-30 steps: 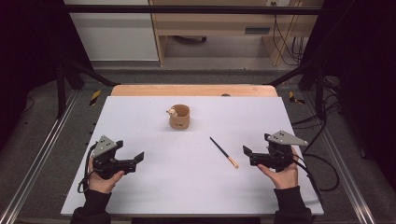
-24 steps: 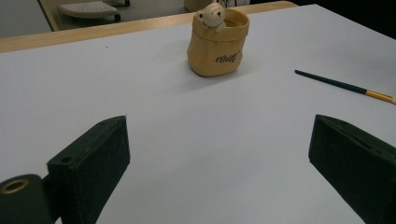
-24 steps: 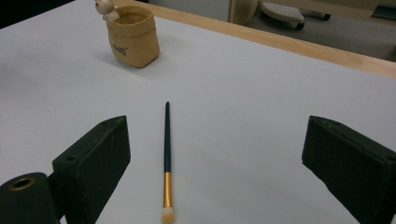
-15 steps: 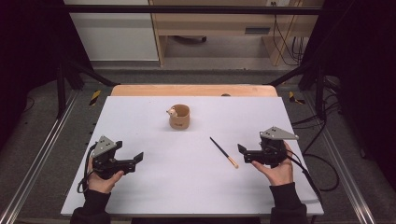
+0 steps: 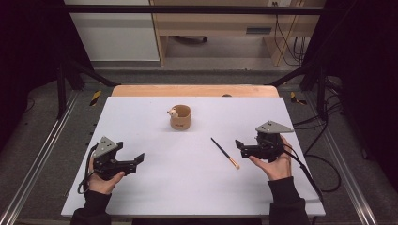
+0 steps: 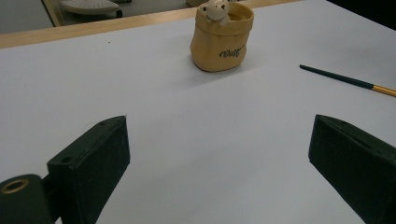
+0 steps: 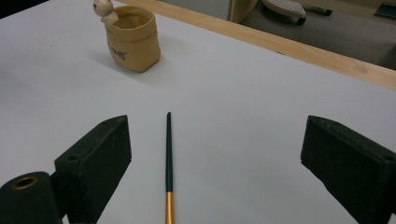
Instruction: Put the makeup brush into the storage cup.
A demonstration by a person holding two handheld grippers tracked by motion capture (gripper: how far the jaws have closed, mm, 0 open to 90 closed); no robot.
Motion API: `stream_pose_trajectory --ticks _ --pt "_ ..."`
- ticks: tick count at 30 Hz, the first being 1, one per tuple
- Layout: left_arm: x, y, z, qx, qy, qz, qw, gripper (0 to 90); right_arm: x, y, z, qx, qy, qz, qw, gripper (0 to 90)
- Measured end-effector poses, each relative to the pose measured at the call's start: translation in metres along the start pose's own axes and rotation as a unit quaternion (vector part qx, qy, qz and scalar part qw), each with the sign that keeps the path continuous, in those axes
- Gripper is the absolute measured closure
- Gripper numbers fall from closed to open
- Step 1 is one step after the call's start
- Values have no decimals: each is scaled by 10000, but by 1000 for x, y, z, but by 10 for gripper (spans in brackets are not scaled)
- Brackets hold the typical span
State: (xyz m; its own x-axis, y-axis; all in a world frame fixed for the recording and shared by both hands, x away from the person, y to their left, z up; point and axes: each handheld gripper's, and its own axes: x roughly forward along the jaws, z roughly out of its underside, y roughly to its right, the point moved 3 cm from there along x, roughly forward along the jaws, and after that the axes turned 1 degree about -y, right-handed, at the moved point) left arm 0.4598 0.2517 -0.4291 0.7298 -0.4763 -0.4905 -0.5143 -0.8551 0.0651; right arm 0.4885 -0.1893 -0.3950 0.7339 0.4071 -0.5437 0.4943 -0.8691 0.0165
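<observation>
A tan sack-shaped cup [image 5: 180, 117] with a small bear figure on its rim stands upright mid-table, also seen in the left gripper view [image 6: 222, 38] and the right gripper view [image 7: 132, 38]. A dark green stick with a gold end [image 5: 224, 153] lies flat on the white table, to the right of centre. My right gripper [image 5: 239, 147] is open just right of the stick, and the stick [image 7: 168, 161] lies between its jaws, nearer the left one. My left gripper [image 5: 139, 160] hangs open over bare table at the near left, with the stick [image 6: 348, 81] far off to its right.
The white tabletop [image 5: 141, 122] has a wooden strip [image 5: 195, 90] along its far edge. Metal rails [image 5: 37, 164] run along both sides of the table. Cables [image 5: 324, 164] trail off the right side. A cabinet and floor lie beyond the far edge.
My right gripper has moved left and slightly forward, closing in on the stick. The left gripper has stayed in place.
</observation>
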Motion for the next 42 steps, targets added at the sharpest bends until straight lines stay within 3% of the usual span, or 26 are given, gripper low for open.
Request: stream_pose_trajectory --ticks 6,10,16,30,42 --pt "0 0 1 -14 -11 -1 10000 49 7 -1 -3 -30 -58 -14 10000 98" --pt "1 0 1 -17 -14 2 10000 49 13 -3 -4 -244 -213 13 9995 82" --pt "1 -1 1 -11 -28 1 10000 49 21 -7 -5 -378 -356 26 9987 81" --pt "3 1 3 64 -102 13 9999 49 45 -11 -4 -610 -1045 -106 9926 167" --pt "3 2 3 74 -114 26 9999 49 59 -17 -5 -700 -1398 -243 9874 242"
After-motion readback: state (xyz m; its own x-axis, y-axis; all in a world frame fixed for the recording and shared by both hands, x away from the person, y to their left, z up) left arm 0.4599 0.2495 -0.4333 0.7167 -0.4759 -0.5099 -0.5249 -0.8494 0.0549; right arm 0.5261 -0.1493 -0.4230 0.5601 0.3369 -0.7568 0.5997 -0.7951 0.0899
